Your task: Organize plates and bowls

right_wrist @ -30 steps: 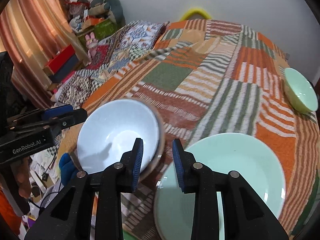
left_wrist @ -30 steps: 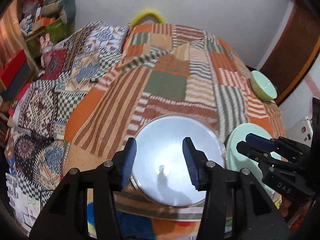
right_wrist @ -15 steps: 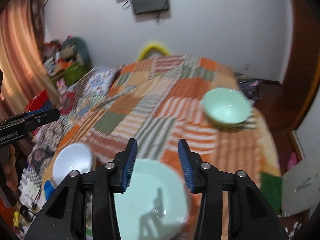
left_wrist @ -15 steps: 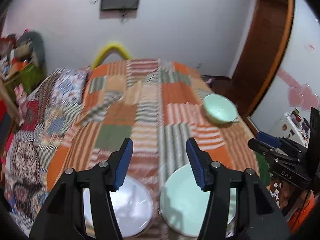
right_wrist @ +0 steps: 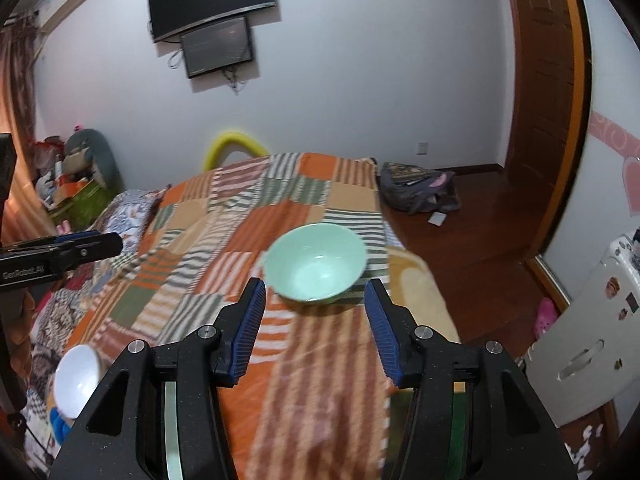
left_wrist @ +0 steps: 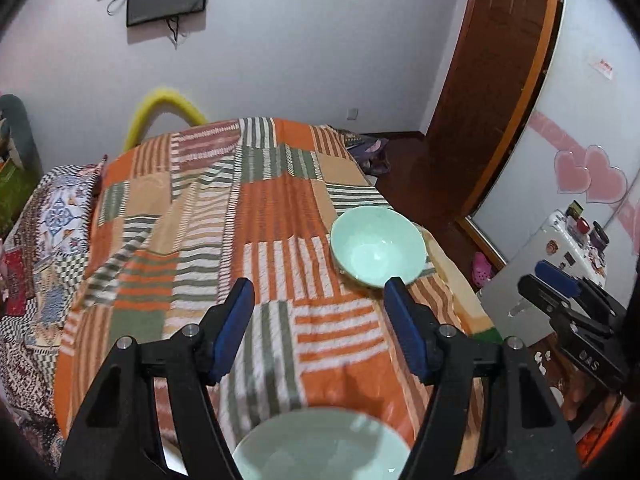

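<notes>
A pale green bowl [left_wrist: 378, 246] [right_wrist: 316, 262] stands upright near the right edge of the patchwork blanket. My left gripper [left_wrist: 320, 320] hovers short of it; its jaws are opening and nothing is between them. My right gripper [right_wrist: 314, 324] [left_wrist: 534, 276] is open and empty, with the green bowl just beyond its tips. A pale green plate [left_wrist: 320, 448] [right_wrist: 170, 420] lies on the blanket close under both grippers. A white bowl [right_wrist: 78, 380] sits at the near left corner. In the right wrist view my left gripper [right_wrist: 108, 240] reaches in from the left edge.
The striped patchwork blanket [left_wrist: 260, 216] covers a bed. The wooden floor [right_wrist: 460, 232] drops off to the right, with a bag [right_wrist: 416, 192] on it. A white fridge [right_wrist: 592, 340] stands at the right, a door [left_wrist: 492, 80] behind it and screens [right_wrist: 216, 40] on the far wall.
Both grippers have lifted off the white bowl and green plate and swung right toward the green bowl. Both pairs of jaws stand wider than before.
</notes>
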`<state>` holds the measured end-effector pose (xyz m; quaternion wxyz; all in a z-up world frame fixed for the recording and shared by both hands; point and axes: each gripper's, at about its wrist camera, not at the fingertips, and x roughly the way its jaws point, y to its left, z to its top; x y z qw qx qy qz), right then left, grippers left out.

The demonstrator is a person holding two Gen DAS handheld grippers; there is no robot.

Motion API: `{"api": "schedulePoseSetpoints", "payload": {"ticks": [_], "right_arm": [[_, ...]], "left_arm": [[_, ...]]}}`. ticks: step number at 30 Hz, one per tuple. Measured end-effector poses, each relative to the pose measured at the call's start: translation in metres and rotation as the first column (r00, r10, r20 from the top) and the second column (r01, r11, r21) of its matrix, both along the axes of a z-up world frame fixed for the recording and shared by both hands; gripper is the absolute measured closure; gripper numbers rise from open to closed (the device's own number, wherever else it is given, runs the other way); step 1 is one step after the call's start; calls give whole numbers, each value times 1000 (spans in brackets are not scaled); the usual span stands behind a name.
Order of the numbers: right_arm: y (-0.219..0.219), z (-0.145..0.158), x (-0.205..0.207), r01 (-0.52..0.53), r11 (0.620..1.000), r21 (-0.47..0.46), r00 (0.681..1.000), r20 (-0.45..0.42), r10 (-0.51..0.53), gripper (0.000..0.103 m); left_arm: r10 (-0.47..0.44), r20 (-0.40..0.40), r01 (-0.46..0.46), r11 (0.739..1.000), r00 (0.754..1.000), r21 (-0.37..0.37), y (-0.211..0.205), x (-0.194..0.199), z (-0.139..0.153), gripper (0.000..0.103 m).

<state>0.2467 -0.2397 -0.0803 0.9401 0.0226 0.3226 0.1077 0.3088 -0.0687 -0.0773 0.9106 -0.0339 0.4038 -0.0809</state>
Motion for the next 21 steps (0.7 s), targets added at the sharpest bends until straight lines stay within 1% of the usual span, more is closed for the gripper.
{"api": "schedulePoseSetpoints", "payload": {"ticks": [5, 9, 15, 18, 21], "right_arm": [[-10, -17, 29, 16, 1000, -1, 999, -29, -16, 55], [-19, -36, 56, 23, 999, 26, 997, -74, -21, 55], [-28, -66, 91, 43, 997, 69, 990, -140, -33, 55], [-28, -81, 109, 50, 996, 72, 986, -165, -37, 55], [-25, -94, 119, 49, 996, 72, 981, -189, -35, 55]], "left_arm": [[-9, -45, 8, 1000, 999, -23, -13, 48, -29, 36], [-2, -62, 1, 1000, 998, -25, -21, 79, -61, 36], [12, -77, -14, 1000, 997, -19, -26, 112, -104, 36], [14, -103, -17, 1000, 995, -26, -28, 128, -121, 36], [19, -118, -24, 999, 993, -40, -28, 139, -133, 36]]}}
